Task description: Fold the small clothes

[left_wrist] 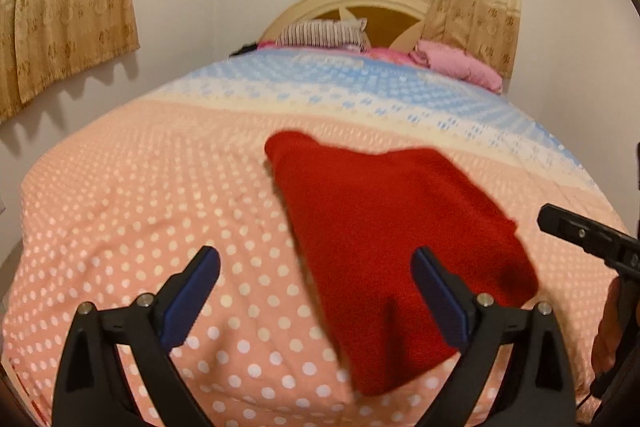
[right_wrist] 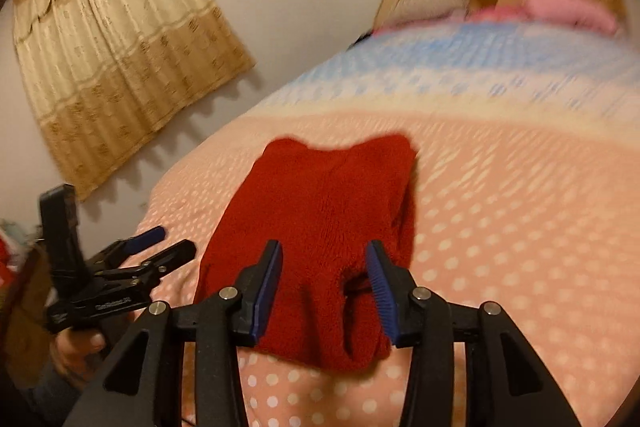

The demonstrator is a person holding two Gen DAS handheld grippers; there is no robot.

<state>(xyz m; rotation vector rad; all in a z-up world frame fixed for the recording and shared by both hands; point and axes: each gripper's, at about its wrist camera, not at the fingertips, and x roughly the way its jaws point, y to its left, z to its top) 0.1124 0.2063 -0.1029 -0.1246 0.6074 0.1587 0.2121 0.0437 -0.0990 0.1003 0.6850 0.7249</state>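
A red knitted garment (left_wrist: 384, 235) lies folded on the pink polka-dot bedspread (left_wrist: 140, 195). My left gripper (left_wrist: 316, 267) is open and empty, above the bed at the garment's near left edge. My right gripper (right_wrist: 324, 259) is open over the garment's near end (right_wrist: 320, 227), fingers either side of a raised fold, holding nothing. The left gripper also shows in the right wrist view (right_wrist: 168, 243), open, to the left of the garment. The right gripper's body shows at the right edge of the left wrist view (left_wrist: 588, 235).
The bedspread turns cream and blue toward the headboard (left_wrist: 360, 7). A striped pillow (left_wrist: 320, 33) and pink cushions (left_wrist: 460, 63) lie at the head. Curtains (left_wrist: 68, 7) hang on the walls. The bed's near edge lies just below the grippers.
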